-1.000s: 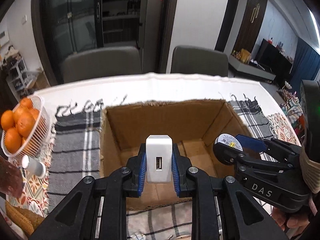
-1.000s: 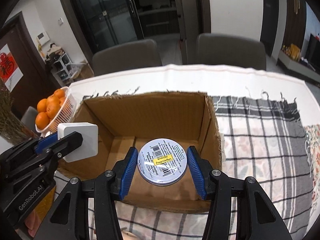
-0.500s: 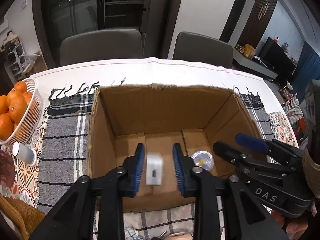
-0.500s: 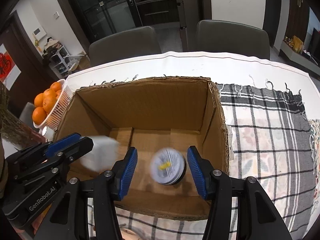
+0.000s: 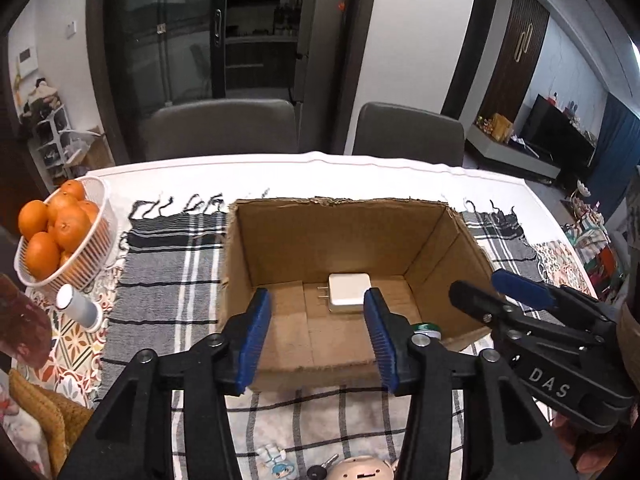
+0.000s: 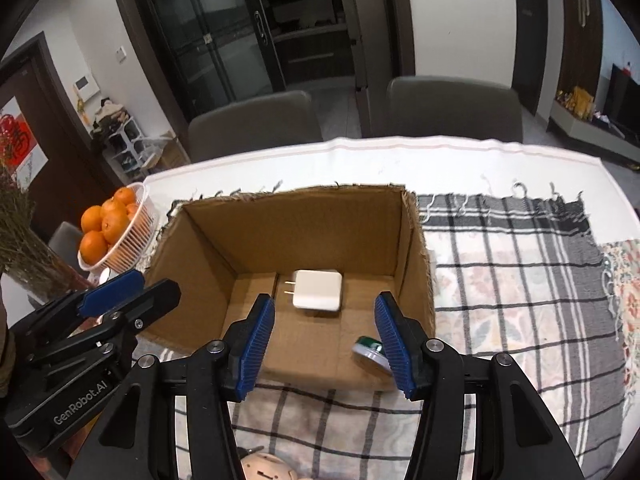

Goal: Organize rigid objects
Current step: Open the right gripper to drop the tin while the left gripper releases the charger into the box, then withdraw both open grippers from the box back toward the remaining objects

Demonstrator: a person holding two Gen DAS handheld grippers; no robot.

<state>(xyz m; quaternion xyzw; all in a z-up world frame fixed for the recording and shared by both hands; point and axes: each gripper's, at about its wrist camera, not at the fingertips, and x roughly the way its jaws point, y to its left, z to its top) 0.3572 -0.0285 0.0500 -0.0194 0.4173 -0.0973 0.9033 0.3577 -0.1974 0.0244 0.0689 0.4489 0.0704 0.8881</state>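
Though both lie in box (image 6: 414, 248), charger (image 6: 318, 290) looks light, stiff: grasp flat sides; tin (image 6: 370, 351) slippery. Left gripper (image 5: 316, 334), right gripper (image 6: 330, 346) wide open, empty.

The cardboard box (image 6: 304, 236) is open at the top, so entry from above is unobstructed. On its floor, the white charger (image 6: 318, 290) lies against the far wall and a round tin (image 6: 370, 351) leans tilted in the near right corner (partly hidden); the left floor is bare. The orange basket (image 5: 64, 236) and a small cylinder (image 5: 78, 308) crowd the tabletop's left edge.
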